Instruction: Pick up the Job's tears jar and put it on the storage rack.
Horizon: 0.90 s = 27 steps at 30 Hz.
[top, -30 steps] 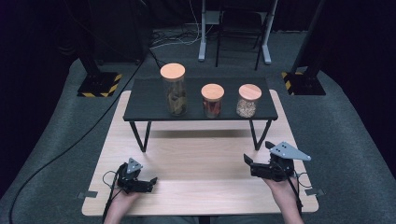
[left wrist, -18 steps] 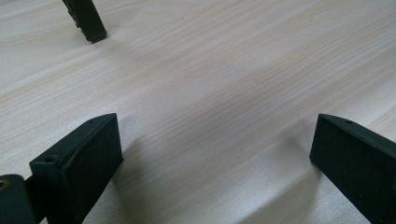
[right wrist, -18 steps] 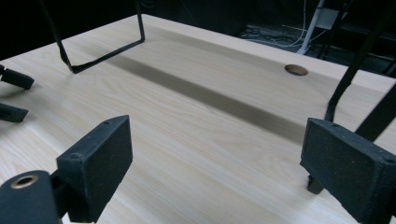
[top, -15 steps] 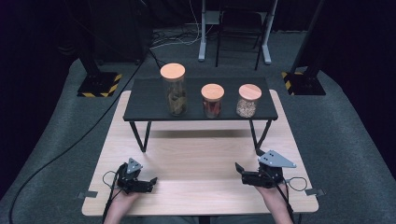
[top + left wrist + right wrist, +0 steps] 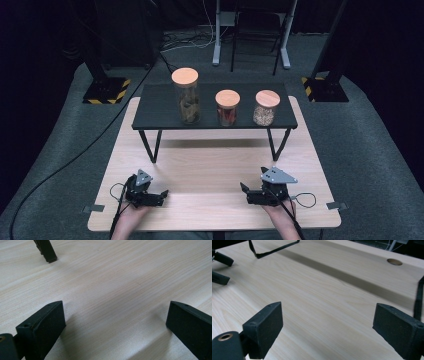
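At the near edge of the pale wooden worktop [image 5: 215, 170] the person's two hands rest low, each holding a claw. The left claw [image 5: 159, 194] sits near the front left corner, its jaws spread wide with nothing between them; in the left gripper view they frame bare wood grain, close to the surface, with another black tip [image 5: 46, 250] showing at the upper left. The right claw [image 5: 244, 190] lies near the front right, carrying a grey three-cornered plate [image 5: 278, 175] on top, its cable looping on the wood beside it. Its jaws also stand apart and grip nothing, and they point toward the middle of the worktop; in the right gripper view only bare board lies between them. Farther back a low black shelf [image 5: 160, 107] on thin angled legs stands across the worktop. On it three clear jars with round wooden lids stand in a row, well apart from both claws: a tall jar [image 5: 186, 97] at the left, a shorter jar [image 5: 227, 108] with reddish contents in the middle, and a third jar [image 5: 265, 108] with pale grainy contents at the right.
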Each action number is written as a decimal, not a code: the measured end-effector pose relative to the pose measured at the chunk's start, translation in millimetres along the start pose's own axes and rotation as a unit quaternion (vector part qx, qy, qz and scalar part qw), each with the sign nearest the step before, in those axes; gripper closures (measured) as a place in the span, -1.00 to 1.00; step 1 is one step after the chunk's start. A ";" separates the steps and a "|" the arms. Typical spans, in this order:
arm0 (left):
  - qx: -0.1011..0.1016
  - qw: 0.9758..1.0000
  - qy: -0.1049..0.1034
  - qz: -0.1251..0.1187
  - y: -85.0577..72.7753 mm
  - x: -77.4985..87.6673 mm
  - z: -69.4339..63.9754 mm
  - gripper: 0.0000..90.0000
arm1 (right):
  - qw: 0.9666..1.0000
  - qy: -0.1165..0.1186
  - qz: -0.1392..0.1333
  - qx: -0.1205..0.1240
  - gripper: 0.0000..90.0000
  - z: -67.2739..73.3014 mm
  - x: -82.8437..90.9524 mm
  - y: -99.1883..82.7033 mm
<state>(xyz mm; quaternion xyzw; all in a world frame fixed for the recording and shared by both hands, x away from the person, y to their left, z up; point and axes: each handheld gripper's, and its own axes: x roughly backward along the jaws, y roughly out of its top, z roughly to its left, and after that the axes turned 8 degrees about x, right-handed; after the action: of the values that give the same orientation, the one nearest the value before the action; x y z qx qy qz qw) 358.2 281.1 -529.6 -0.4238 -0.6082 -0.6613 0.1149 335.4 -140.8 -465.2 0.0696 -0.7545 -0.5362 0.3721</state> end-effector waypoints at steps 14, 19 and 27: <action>0.000 1.000 0.000 0.000 0.0 0.0 0.0 -0.96 | 0.999 0.032 0.032 0.015 -0.82 21.0 -31.0 -10.8; 0.000 1.000 0.000 0.000 0.0 0.0 0.0 -0.96 | 0.998 0.046 0.050 0.017 -0.82 25.9 -41.3 -16.3; 0.000 1.000 0.000 0.000 0.0 0.0 0.0 -0.96 | 0.996 0.058 0.073 0.012 -0.82 29.1 -50.6 -24.5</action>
<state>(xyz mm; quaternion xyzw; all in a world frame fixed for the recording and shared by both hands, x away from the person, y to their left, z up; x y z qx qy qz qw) 358.2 281.0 -529.6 -0.4239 -0.6082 -0.6613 0.1148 345.8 -103.4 -515.2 0.0497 -0.7409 -0.4932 0.4531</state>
